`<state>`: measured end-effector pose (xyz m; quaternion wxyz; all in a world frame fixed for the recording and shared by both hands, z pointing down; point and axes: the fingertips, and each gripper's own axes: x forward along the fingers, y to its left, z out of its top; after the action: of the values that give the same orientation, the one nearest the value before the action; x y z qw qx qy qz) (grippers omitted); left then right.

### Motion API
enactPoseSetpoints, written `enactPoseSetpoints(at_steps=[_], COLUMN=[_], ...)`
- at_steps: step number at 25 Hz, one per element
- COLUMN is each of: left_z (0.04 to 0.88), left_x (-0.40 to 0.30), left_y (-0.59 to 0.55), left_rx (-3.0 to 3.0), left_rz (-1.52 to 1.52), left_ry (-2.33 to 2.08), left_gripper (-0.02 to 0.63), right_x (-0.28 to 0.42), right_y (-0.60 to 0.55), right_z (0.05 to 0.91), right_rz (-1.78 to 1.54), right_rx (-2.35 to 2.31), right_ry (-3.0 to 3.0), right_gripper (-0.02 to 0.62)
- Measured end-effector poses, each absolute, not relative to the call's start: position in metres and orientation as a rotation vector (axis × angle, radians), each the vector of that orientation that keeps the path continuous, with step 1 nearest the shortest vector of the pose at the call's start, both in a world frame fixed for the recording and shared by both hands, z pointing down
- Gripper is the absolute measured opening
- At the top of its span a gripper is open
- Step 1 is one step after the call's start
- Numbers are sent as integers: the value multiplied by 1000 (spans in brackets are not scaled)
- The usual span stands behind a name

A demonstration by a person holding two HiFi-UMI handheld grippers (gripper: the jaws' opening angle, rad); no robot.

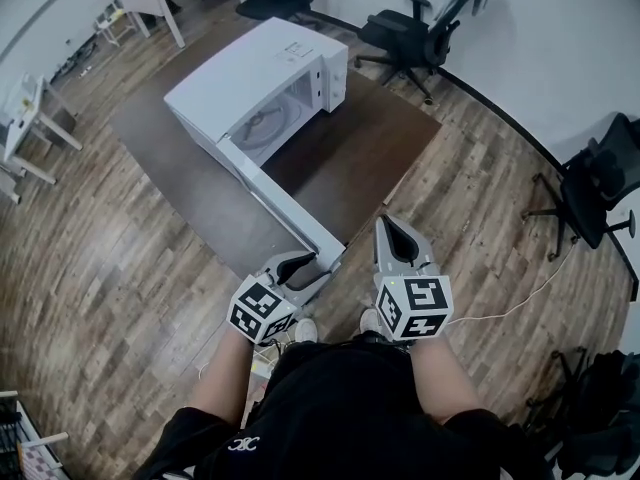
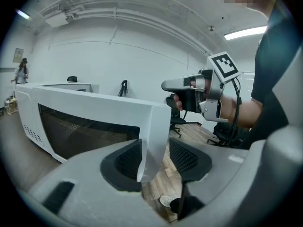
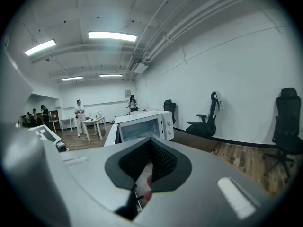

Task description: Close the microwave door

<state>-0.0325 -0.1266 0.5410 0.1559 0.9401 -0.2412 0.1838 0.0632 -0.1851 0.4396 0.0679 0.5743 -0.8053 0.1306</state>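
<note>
While the microwave (image 1: 255,93) sits toward the far side of the brown table (image 1: 370,158), its door (image 1: 285,208) stands swung wide out toward the person, so the whole closing swing is yet to be done. The left gripper (image 1: 295,271) is at the door's free end with its jaws spread wide. The door's edge stands between the pads but is not clamped, and one pad is plainly clear of it. The right gripper (image 1: 400,243) hangs just to the right of that end, with its jaws closed together on nothing. To my eye no pinch is needed here. I would lay one pad flat against the face turned away from the oven cavity, out near this free edge where the leverage is best. The push should follow the arc of the hinge rather than a straight line. The finger on the cavity side needs to slip out before the gap narrows, or it will be trapped. A steady, unhurried push to the latch seems wise, since the oven looks light enough to slide, and the idle right gripper could brace the casing.
</note>
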Motion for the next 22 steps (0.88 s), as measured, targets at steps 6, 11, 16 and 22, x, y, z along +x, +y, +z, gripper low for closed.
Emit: enactPoseSetpoints(at_steps=[6,11,16,22], left_z=[546,548,548,549], left_x=[-13,2,18,36], left_y=[-138,-153,-169,-191], left_rx=[2677,2659,2636,2607], left_rz=[575,597,599,575], left_ry=[-690,-714,-738,-784], left_gripper=[147,141,138,137], right_x=[87,105,125,148], right_y=[-189,-196,-206,-221], right_z=[441,443,446,446], right_rz=[406,410,420,414], right_rx=[1781,1805,1812,1803], right_ry=[-2396,-2385,-2377,-2380], right_gripper=[8,8,8,8])
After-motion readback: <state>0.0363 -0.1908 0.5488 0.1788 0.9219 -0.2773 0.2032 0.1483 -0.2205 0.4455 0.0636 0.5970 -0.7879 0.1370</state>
